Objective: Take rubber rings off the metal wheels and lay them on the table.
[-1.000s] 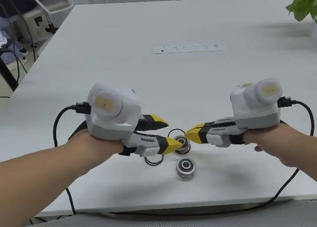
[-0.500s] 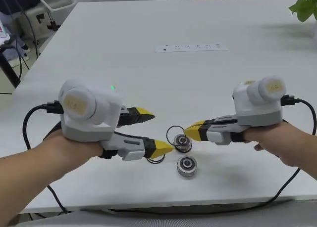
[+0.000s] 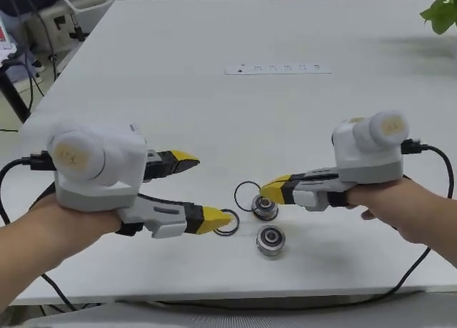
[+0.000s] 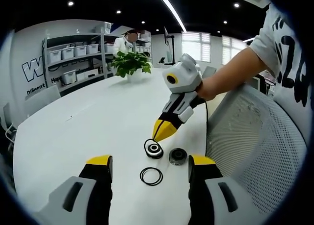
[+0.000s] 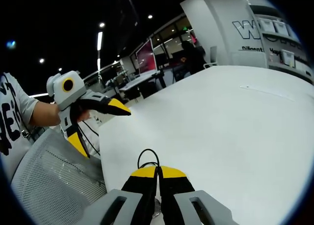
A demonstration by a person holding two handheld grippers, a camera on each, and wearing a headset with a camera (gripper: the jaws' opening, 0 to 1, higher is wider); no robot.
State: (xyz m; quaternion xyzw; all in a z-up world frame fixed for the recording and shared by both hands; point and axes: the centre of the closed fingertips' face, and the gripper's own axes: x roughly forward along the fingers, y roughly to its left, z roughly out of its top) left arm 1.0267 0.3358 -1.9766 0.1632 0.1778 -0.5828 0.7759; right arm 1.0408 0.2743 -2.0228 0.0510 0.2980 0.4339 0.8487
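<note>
Rubber rings [image 3: 227, 222] are coming off two metal wheels, and the wide white worktop [image 3: 214, 92] is carrying all of it near its front edge, probably so both hands are working within easy reach. The left gripper [image 3: 202, 188] is hovering to the left of the parts with its fingers spread wide and gripping nothing, seemingly giving the other hand room. The right gripper [image 3: 275, 188] is reaching in from the right with its fingers pressed together, and they appear to be pinching the edge of the second ring [image 3: 247, 196], which is tilting up just beside the far wheel [image 3: 265, 209], likely so it is clearing the wheel before being laid down. The near wheel [image 3: 271, 241] is lying flat just in front; whether it is wearing a ring I cannot tell. The loose ring [image 4: 151, 176] is lying flat on the worktop just beside the wheels, under the left fingers, its part looking done
</note>
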